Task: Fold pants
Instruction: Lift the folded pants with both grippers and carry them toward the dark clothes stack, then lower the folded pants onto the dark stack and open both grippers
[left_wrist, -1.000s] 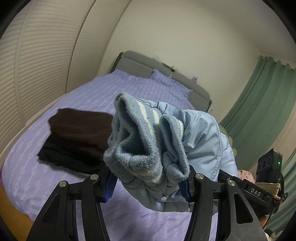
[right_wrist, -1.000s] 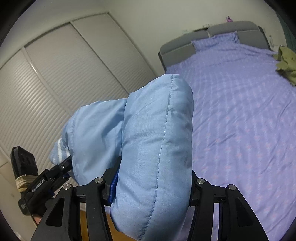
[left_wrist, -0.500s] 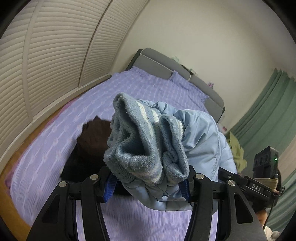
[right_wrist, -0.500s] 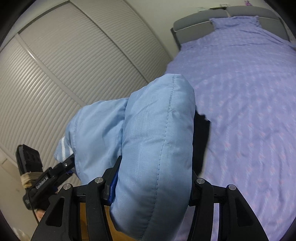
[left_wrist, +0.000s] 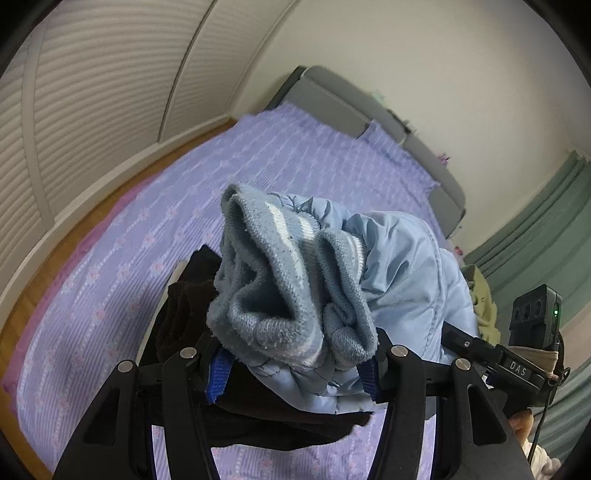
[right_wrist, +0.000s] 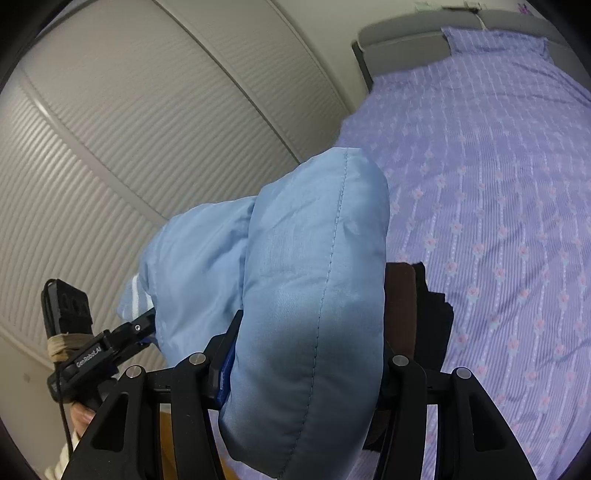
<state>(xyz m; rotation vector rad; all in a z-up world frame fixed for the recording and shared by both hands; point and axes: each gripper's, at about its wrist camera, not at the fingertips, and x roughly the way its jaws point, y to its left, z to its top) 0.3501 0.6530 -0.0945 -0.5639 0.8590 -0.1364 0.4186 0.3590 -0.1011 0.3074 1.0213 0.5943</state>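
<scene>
Padded light-blue pants (left_wrist: 406, 266) hang in the air between both grippers, above the bed. My left gripper (left_wrist: 295, 365) is shut on their bunched knit striped cuff end (left_wrist: 280, 280). My right gripper (right_wrist: 306, 365) is shut on a thick folded padded part of the pants (right_wrist: 314, 280). The other gripper shows at the right of the left wrist view (left_wrist: 517, 369) and at the left of the right wrist view (right_wrist: 92, 354).
A pile of dark brown and black folded clothes (left_wrist: 184, 314) lies on the purple bed cover (left_wrist: 110, 280) right under the pants, also in the right wrist view (right_wrist: 413, 306). Slatted wardrobe doors (right_wrist: 147, 129), grey headboard (left_wrist: 351, 107), green curtain (left_wrist: 535, 240) surround the bed.
Both grippers carried the pants left toward the wardrobe side; the dark clothes pile now sits directly beneath the pants. The grips have not changed.
</scene>
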